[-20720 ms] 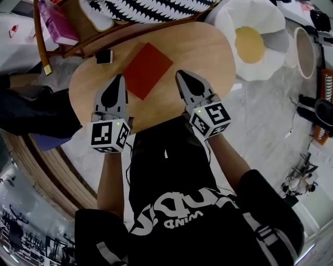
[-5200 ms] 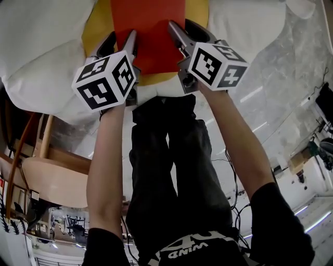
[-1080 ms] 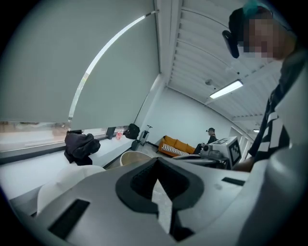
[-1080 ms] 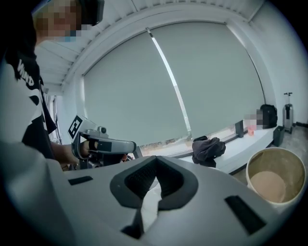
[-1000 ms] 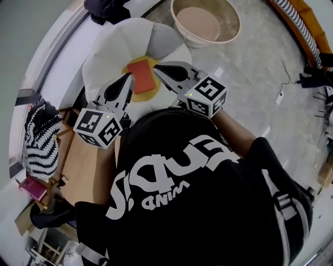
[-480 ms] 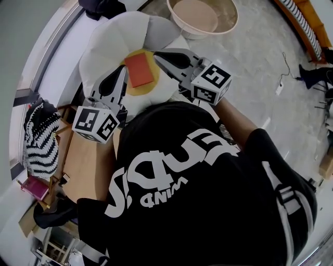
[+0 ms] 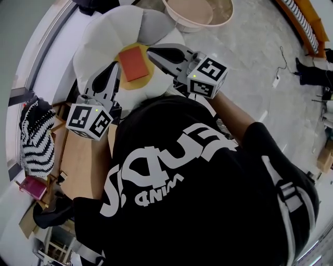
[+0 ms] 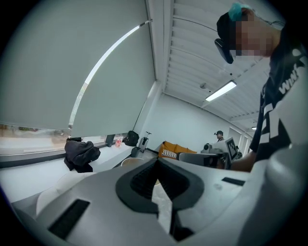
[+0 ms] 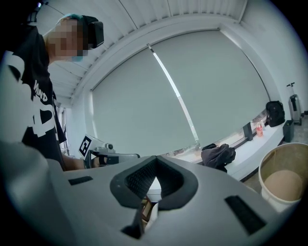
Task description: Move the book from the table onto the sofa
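Observation:
The red book [image 7: 133,62] lies flat on the yellow middle of the white egg-shaped sofa cushion [image 7: 99,41]. My left gripper [image 7: 115,65] is shut and holds nothing, just to the left of the book and apart from it. Shut and empty as well, my right gripper [image 7: 150,51] hovers by the book's right edge. In the left gripper view the jaws [image 8: 156,162] meet with nothing between them. The right gripper view shows the same [image 9: 155,161], and neither gripper view shows the book.
The round wooden table [image 7: 86,166] stands at the lower left, beside a striped cushion [image 7: 34,140] and a pink box [image 7: 34,187]. A beige basin [image 7: 197,10] sits on the floor beyond the cushion. A dark bag [image 9: 217,154] lies on the window ledge.
Both grippers stay shut and empty beside the book. The head view has drifted, so book and cushion sit further up and left in it. The book rests where it lay.

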{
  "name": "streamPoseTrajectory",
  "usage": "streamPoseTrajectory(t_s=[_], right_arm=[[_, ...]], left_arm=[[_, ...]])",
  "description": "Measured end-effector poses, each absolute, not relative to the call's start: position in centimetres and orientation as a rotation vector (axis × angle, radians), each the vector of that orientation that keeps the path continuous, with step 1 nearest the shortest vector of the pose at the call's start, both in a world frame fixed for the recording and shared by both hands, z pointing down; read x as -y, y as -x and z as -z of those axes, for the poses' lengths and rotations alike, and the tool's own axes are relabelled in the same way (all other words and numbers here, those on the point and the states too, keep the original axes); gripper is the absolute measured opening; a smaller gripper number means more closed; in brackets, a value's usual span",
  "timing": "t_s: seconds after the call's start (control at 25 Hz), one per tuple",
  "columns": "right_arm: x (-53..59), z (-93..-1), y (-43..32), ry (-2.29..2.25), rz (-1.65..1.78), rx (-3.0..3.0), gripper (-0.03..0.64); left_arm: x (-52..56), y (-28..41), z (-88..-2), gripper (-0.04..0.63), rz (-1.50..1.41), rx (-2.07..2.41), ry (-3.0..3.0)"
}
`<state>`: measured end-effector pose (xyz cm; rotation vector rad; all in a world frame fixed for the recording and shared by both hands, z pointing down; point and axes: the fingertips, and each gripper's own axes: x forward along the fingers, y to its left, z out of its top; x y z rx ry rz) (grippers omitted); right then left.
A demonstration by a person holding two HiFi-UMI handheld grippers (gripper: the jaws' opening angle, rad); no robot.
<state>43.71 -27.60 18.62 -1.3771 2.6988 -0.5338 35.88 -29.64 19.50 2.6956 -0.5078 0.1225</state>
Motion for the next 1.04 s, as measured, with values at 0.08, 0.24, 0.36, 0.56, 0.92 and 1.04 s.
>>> streamPoseTrajectory(t_s=[0.08,0.24,0.36,0.56,0.92,1.04], right_arm=[[27.4,-18.6,-43.4,1.37,0.518,-2.723,0.002],[27.0,-18.7,-42.9,1.354,0.501,-2.75,0.002],[26.8,-18.9,-42.6,1.35,0.495,-2.772,0.002],[26.6,-19.2,-42.4,1.358,0.504,-2.765,0.002],[26.6,-18.7,-43.2,1.366,0.486,-2.776,0.002],[26.6,-18.5,-43.2,1.368,0.488,-2.77,0.002]], left_arm=[[29.5,-35.9,-19.5,0.008,-0.12,0.506,-2.689],[29.1,-36.0,-19.8,0.008,-0.124,0.504,-2.679],[29.1,-36.0,-20.0,0.008,-0.121,0.509,-2.667],[29.0,-35.7,-20.4,0.008,-0.121,0.516,-2.653],[28.9,-35.8,-20.4,0.008,-0.117,0.53,-2.64],[28.8,-36.0,-20.2,0.008,-0.112,0.526,-2.642]])
